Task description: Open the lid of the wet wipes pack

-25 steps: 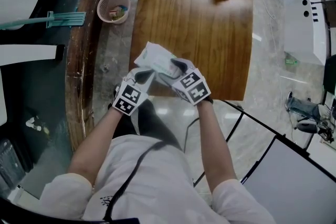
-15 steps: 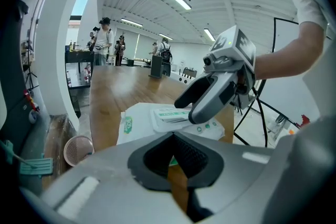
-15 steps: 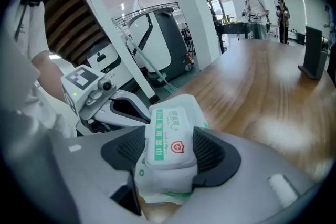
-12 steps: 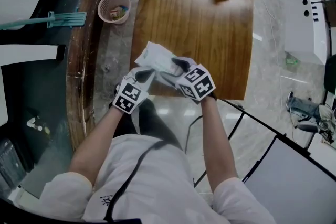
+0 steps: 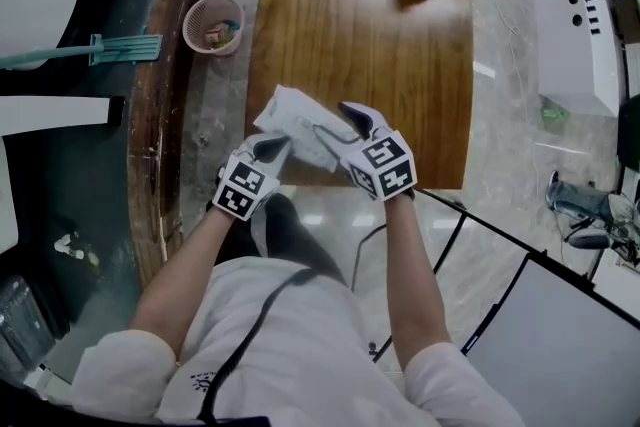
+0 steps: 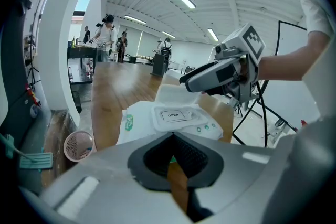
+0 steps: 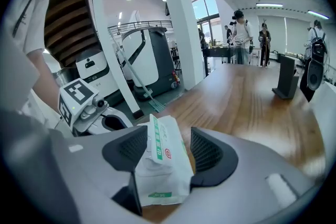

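Clamping the wet wipes pack [image 5: 297, 118], left gripper [image 5: 273, 147] is closed; right gripper [image 5: 347, 119] stands apart around it, jaws just narrowing.

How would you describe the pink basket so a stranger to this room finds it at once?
Find the long wooden table. On the stone floor beside its left edge stands the pink basket, small, round and mesh-sided, unlike the long-handled teal tool nearby.

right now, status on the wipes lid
Left gripper shut on near edge of wet wipes pack. Right gripper open, jaws just closing slightly, lid between them. Lid lifted, OPEN seal showing. Nothing in the way.
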A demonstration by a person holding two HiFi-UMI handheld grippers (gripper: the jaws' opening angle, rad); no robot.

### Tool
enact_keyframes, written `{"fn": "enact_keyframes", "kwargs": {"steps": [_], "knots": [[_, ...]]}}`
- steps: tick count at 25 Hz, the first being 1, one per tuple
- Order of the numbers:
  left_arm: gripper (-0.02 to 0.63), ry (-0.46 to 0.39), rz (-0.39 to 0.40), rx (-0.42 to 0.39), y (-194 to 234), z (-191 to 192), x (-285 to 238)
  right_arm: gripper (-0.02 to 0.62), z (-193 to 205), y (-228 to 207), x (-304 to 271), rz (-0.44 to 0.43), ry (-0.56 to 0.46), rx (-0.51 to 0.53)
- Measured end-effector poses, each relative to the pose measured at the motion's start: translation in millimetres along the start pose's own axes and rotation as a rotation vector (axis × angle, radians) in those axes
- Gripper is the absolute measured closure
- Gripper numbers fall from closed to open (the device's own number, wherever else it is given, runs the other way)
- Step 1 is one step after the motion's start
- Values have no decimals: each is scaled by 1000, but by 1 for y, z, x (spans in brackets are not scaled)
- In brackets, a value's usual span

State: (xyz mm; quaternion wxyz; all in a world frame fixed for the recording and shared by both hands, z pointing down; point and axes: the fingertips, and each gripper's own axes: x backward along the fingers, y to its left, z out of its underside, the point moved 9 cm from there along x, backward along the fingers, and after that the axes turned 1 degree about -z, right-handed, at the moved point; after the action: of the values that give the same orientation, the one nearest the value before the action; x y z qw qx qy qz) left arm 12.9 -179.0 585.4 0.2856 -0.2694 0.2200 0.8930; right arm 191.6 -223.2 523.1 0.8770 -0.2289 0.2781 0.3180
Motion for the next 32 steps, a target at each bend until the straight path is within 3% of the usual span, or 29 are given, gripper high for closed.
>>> {"fn": "enact_keyframes", "kwargs": {"steps": [5,16,23,32], "knots": [[601,5,-3,-5,-1,-2,3,379,-2,-13,6,79,-28,7],[601,-7,-25,-11,0,-11,16,379,9,-34,2,174,-50,-50],[601,-31,-34,-29,-3,-22,24,390,19,-39,-1,211,-75,-141],[601,-86,-51,-32,-1,-35,45,405,12,-25,8,245,-106,-136]]}}
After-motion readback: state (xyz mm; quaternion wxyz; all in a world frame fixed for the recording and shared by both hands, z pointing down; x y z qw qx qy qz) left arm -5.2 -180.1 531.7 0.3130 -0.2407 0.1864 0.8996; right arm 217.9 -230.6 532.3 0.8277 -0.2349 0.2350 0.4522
